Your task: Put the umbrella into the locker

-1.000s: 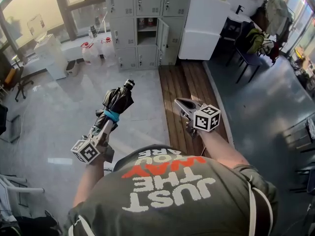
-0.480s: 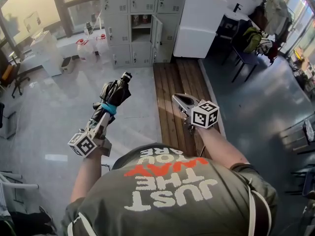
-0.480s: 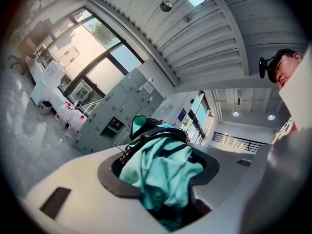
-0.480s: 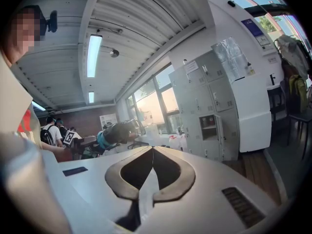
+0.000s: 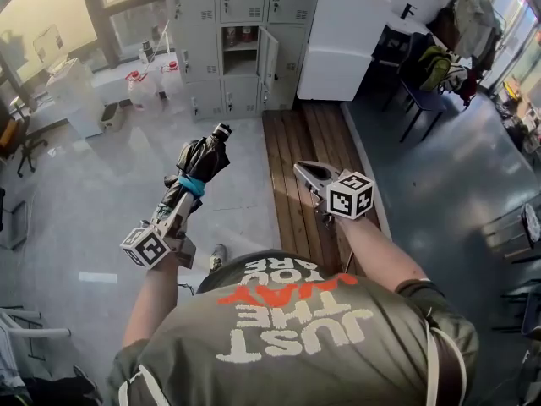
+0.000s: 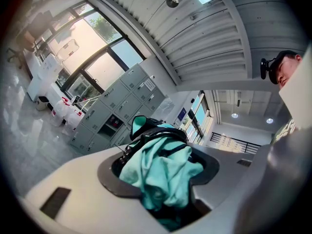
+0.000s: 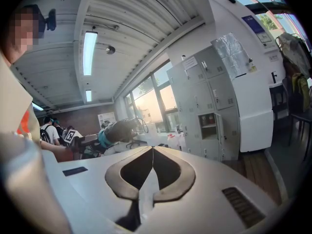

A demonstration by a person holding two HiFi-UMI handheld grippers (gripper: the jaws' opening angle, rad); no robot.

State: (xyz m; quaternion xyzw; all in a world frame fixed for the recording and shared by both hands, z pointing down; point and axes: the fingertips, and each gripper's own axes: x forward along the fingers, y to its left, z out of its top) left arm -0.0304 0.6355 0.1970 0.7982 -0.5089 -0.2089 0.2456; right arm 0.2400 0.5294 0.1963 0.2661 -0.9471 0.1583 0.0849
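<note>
Our left gripper pinches the folded black umbrella at its teal band. The bundle keeps the jaws partly apart, and fabric fills the gap, so we cannot make out the pads. The umbrella sticks out ahead of that gripper, with its near end hidden between the jaws. Our right gripper is pressed together and empty. The open locker compartment stands well ahead of both, and its contents are too small to tell.
</note>
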